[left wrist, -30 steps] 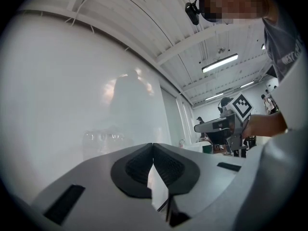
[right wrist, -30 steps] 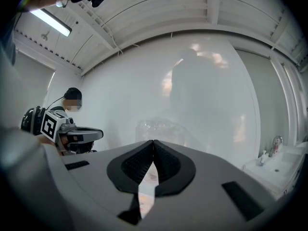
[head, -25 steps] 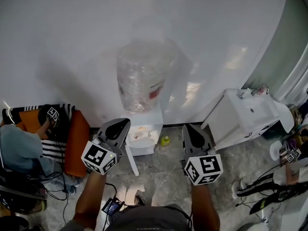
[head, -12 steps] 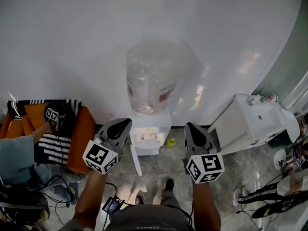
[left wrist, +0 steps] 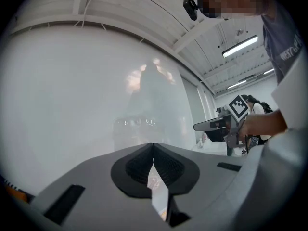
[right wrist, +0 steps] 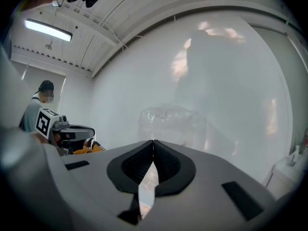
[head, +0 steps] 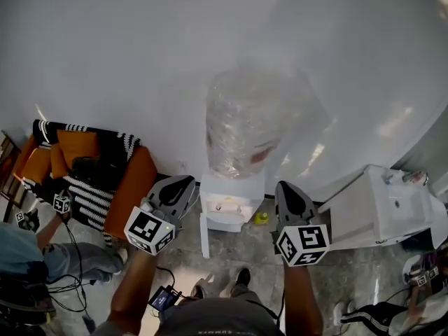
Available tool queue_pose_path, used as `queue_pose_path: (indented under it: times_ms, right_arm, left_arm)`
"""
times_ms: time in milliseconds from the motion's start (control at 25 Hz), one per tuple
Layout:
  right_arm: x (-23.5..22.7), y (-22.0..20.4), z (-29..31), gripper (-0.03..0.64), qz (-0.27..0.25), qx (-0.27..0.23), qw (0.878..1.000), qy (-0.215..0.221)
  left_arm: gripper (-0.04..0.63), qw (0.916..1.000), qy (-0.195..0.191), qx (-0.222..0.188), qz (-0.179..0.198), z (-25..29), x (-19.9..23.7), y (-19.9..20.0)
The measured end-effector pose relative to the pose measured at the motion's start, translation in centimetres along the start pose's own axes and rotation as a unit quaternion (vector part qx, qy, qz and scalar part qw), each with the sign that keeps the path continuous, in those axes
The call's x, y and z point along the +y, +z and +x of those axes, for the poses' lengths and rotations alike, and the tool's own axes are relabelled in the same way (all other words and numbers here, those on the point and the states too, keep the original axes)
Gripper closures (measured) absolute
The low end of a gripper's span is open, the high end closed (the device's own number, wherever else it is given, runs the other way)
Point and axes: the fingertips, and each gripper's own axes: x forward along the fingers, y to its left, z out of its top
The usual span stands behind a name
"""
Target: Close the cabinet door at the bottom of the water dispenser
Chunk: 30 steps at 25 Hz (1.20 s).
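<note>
Your left gripper [head: 183,185] and right gripper [head: 285,190] are both pressed together, empty. The white plastic water dispenser's [head: 231,205] open white cabinet door [head: 204,238] stands between them, nearer your left.

tiled floor [head: 241,252] carries water dispenser [head: 231,205], white unit [head: 381,212]

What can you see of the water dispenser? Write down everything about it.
The water dispenser is a small white unit that looks like plastic. It stands upright on the grey marbled floor, close against the white wall. A large clear plastic bottle with a red label sits on top. Its bottom cabinet door is open, swung out toward the person.
</note>
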Motion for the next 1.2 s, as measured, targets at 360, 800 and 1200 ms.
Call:
queue_pose_path:
  times_ms: [360, 800, 1200]
  right_arm:
    - [-2.1, -4.3, 3.4, 0.588, 0.013, 0.043, 0.999, 0.03]
    - [-3.9, -13.0, 5.5, 0.588, 0.031, 0.109, 0.993, 0.032]
    - [-4.5, -21.6, 6.3, 0.588, 0.048, 0.159, 0.986, 0.022]
  left_arm:
    - [0.578, 0.9974, 0.043, 0.051, -0.028, 1.5, 1.0, -5.7]
    - [0.578, 0.9895, 0.054, 0.116, -0.066, 3.1, 1.4, -16.0]
    - [0.578, 0.9774, 0.049, 0.181, -0.097, 2.6, 0.7, -26.2]
